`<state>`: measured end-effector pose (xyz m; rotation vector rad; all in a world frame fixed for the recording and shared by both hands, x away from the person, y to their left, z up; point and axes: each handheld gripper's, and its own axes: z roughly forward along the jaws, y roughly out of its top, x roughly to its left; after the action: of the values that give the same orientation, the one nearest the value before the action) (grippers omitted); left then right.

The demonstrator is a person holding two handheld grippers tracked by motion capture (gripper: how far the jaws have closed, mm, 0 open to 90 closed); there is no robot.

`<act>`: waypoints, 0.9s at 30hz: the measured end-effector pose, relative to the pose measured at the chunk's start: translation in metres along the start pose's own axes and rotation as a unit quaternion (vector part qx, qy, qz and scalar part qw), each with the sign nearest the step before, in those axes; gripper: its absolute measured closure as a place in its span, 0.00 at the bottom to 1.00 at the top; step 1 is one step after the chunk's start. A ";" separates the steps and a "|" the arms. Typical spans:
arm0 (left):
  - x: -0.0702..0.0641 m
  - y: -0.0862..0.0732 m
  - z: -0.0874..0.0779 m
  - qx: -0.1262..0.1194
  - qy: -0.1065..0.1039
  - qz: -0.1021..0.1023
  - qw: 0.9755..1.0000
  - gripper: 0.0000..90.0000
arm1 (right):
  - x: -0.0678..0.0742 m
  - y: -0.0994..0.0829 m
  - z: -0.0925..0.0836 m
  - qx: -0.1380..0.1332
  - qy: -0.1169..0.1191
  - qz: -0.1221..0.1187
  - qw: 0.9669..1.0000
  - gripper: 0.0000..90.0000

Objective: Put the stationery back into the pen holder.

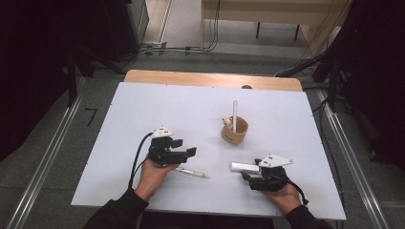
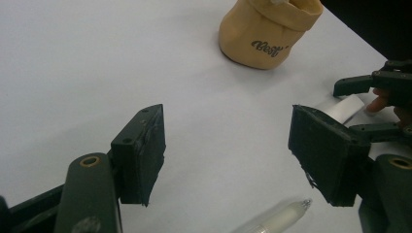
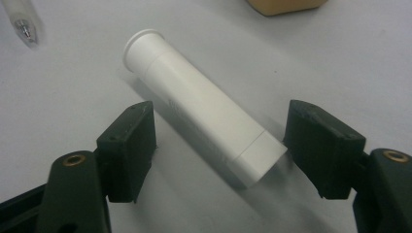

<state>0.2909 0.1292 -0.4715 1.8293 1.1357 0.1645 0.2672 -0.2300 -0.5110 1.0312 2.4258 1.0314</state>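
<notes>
A white cylindrical tube (image 3: 194, 104) lies slantwise on the white table (image 1: 143, 109), its capped end pointing away. My right gripper (image 3: 221, 145) is open and straddles the tube's near end, with a gap at the left jaw. From above, the tube (image 1: 242, 166) pokes out left of the right gripper (image 1: 248, 173). A clear pen (image 1: 192, 173) lies on the table just under my left gripper (image 1: 185, 147), which is open and holds nothing. In the left gripper view the pen (image 2: 277, 218) lies below the left gripper (image 2: 228, 145). A tan pouch (image 1: 234, 130) stands upright mid-table.
A white pen (image 1: 234, 114) and a small pale figure stand in the pouch (image 2: 265, 31). The other gripper (image 2: 384, 90) and the tube (image 2: 345, 108) appear at the right of the left gripper view. A pen tip (image 3: 22, 22) lies beyond the tube.
</notes>
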 end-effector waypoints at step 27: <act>0.001 0.000 -0.002 -0.004 0.000 -0.002 1.000 0.33 | 0.004 -0.003 -0.003 -0.007 0.008 -0.033 0.999 0.59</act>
<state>0.2901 0.1309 -0.4708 1.8190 1.1379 0.1665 0.2618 -0.2299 -0.5111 0.9342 2.4456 1.0357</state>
